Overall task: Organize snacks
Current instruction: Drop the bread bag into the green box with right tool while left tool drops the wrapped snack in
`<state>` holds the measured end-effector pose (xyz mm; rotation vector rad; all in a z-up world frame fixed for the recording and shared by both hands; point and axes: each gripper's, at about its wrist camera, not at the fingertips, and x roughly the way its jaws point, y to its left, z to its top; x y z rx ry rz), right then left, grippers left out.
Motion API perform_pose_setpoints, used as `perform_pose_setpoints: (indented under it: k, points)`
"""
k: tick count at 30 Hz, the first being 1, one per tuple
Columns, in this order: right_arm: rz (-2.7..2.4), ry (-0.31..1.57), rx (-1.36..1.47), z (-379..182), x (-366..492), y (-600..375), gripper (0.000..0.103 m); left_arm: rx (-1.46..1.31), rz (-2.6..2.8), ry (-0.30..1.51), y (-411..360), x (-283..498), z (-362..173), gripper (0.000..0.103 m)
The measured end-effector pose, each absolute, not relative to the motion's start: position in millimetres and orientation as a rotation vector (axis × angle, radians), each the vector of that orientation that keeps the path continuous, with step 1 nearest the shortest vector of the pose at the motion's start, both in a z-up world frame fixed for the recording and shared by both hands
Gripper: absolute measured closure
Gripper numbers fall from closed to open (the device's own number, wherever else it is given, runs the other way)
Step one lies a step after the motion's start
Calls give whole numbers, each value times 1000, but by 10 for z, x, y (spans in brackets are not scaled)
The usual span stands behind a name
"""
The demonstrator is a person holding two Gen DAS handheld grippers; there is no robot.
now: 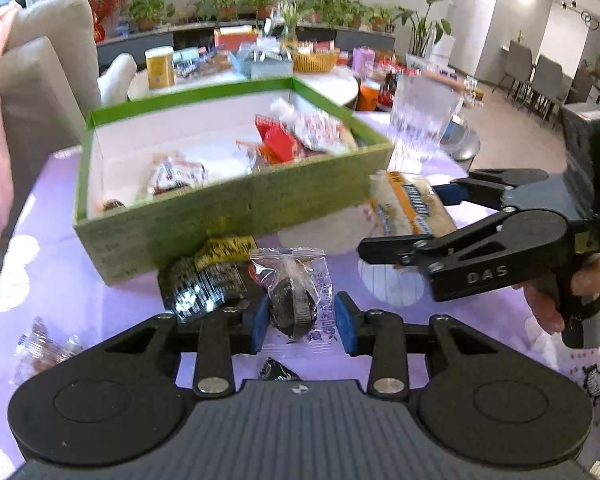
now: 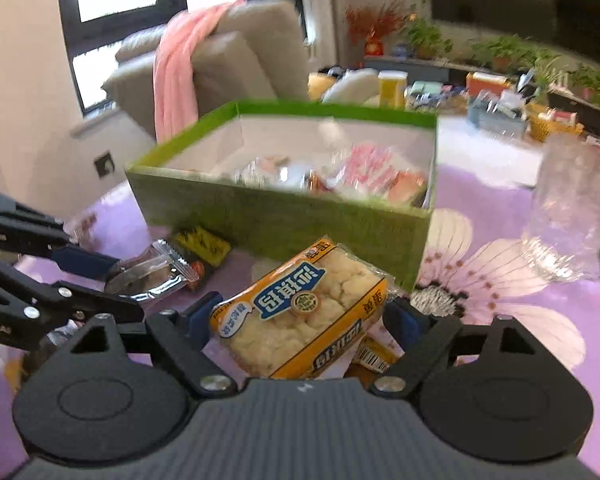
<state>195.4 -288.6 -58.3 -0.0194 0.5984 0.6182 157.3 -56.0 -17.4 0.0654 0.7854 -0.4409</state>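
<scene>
A green box holding several wrapped snacks stands on the purple flowered table. My left gripper is shut on a clear packet with a dark snack, also seen in the right wrist view. My right gripper is shut on a yellow-and-white rice cake packet, held just in front of the box; it shows in the left wrist view. A black-and-yellow packet lies against the box's front wall.
A clear ribbed glass stands right of the box. A small wrapped snack lies at the table's left. A beige sofa with a pink cloth is behind. A second table carries baskets and snacks.
</scene>
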Motion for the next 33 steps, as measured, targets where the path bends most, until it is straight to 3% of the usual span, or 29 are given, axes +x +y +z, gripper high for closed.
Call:
perform_pose_setpoints:
  k: [15, 22, 26, 33]
  points:
    - [517, 419, 30, 201, 2318, -2526, 19, 52, -328, 613, -272, 2074, 465, 70]
    - [508, 445, 63, 199, 2723, -2375, 19, 25, -307, 639, -158, 2534, 337, 69]
    - [476, 478, 94, 113, 2906, -2289, 18, 58, -275, 638, -159, 2633, 193, 57]
    - [442, 513, 66, -52, 2777, -2301, 18, 64, -266, 650, -69, 2541, 76, 56]
